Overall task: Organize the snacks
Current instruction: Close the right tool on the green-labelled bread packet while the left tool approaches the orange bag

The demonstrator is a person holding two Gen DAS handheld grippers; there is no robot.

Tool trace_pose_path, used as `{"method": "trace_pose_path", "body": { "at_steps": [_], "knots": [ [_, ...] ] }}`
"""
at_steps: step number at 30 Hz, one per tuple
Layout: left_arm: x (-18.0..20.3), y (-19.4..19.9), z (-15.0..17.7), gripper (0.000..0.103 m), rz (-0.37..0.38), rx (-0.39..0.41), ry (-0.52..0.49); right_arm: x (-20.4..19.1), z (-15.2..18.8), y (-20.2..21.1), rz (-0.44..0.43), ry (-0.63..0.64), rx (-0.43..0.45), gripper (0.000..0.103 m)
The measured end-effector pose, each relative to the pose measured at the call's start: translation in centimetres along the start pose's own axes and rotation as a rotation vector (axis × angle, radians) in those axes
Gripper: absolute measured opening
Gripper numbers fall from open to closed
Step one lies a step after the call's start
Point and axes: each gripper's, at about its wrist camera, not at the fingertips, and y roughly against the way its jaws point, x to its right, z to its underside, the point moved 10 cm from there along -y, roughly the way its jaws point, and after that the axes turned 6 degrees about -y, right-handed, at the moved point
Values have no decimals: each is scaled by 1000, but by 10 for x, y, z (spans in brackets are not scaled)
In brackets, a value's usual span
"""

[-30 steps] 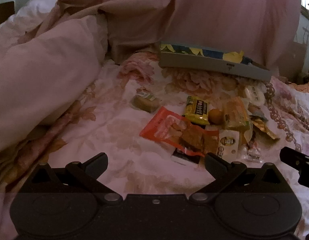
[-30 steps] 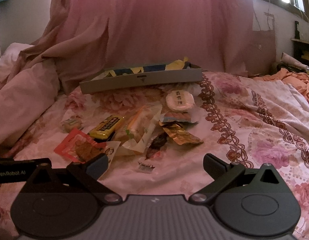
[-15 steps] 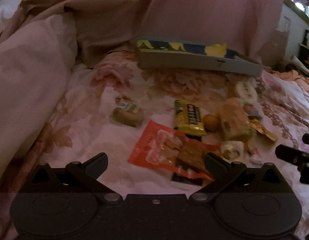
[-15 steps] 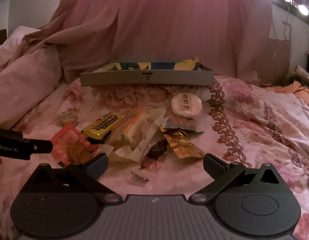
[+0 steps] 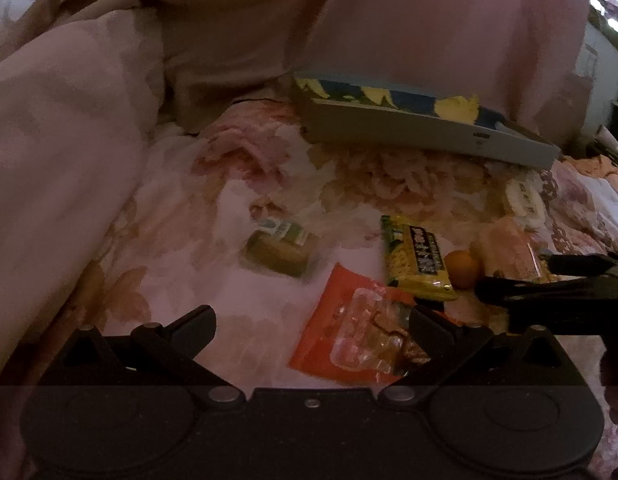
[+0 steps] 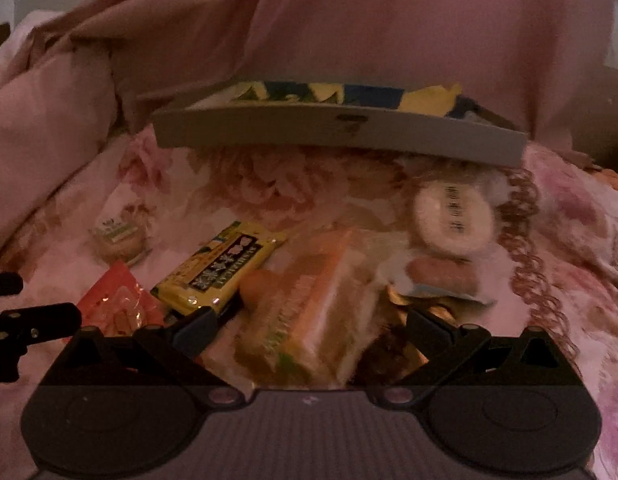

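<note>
Snacks lie scattered on a floral bedsheet. My left gripper is open, low over the sheet, with the orange-red packet by its right finger and a green-wrapped cake ahead. A yellow bar and a small orange ball lie to the right. My right gripper is open, its fingers on either side of an orange-and-white wrapped pastry. The yellow bar touches its left finger. A round white cake lies beyond. The grey tray sits at the back.
A pink quilt is heaped on the left, and pink fabric hangs behind the tray. The right gripper's fingers reach into the left wrist view from the right. Bare sheet lies left of the snacks.
Both grippers have moved forward and lower toward the snack pile. The right gripper now straddles the wrapped pastry and has come close beside the left one.
</note>
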Motion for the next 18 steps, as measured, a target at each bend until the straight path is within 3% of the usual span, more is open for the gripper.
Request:
{"method": "trace_pose_path", "body": {
  "at_steps": [5, 14, 18],
  "knots": [
    [6, -3, 1, 102, 38, -7, -8, 3, 8, -11, 19, 33, -40, 91],
    [34, -1, 13, 102, 185, -98, 102, 34, 19, 23, -50, 67, 20, 76],
    [46, -11, 16, 102, 174, -169, 185, 34, 18, 22, -66, 75, 41, 75]
  ]
}}
